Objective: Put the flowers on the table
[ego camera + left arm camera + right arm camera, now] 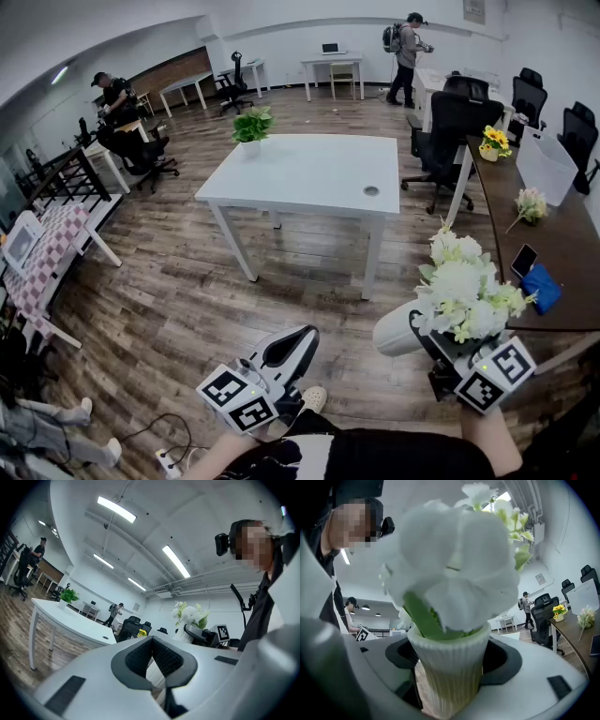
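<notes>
A bunch of white flowers (464, 291) stands in a white ribbed pot (450, 672). My right gripper (441, 339) is shut on that pot; in the right gripper view the jaws sit against both sides of it, and the blooms (454, 559) fill most of that picture. I hold it low at the right, well short of the white table (309, 178), which carries a small green plant (251, 125) at its far left corner. My left gripper (302, 336) hangs at the bottom middle, shut and empty, tips pointing toward the table. The left gripper view also catches the flowers (190, 613).
A brown desk (502, 211) runs along the right with yellow flowers (494, 141), a pale bouquet (530, 203), a phone (523, 260), a blue cloth (542, 286) and a white bin (546, 164). Black chairs (448, 122) stand beside it. A person (408, 56) stands at the back.
</notes>
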Action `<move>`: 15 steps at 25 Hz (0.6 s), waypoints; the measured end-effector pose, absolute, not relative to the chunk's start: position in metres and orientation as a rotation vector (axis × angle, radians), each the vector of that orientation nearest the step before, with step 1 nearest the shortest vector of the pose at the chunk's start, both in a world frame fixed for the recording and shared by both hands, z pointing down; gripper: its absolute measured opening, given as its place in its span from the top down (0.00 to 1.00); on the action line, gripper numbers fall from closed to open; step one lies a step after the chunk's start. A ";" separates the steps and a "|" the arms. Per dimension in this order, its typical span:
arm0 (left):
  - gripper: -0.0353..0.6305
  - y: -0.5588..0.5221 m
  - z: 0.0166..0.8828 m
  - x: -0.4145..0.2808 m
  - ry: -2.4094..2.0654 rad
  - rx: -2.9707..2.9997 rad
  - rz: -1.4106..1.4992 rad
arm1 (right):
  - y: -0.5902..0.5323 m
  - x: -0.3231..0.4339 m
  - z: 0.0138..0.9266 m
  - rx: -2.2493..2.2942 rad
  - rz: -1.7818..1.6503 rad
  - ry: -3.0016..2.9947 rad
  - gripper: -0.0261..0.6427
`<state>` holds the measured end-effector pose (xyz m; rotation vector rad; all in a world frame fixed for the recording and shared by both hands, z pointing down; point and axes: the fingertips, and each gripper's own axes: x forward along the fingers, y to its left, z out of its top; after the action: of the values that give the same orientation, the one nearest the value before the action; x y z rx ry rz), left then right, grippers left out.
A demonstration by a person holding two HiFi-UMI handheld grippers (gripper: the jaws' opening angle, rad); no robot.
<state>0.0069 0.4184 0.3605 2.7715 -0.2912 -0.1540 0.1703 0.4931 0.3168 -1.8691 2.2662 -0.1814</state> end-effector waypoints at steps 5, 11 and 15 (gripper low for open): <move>0.93 0.419 0.361 0.001 -0.285 2.774 -0.155 | 0.494 0.164 0.316 -1.881 -0.171 2.261 0.41; 0.93 0.419 0.359 0.003 -0.297 2.769 -0.156 | 0.493 0.167 0.314 -1.876 -0.178 2.262 0.41; 0.93 0.420 0.363 0.003 -0.309 2.764 -0.159 | 0.493 0.167 0.317 -1.843 -0.195 2.249 0.41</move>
<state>0.0028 0.4200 0.3630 2.7635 -0.3092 -0.1587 0.1673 0.4934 0.3167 -1.8425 2.2495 -0.1952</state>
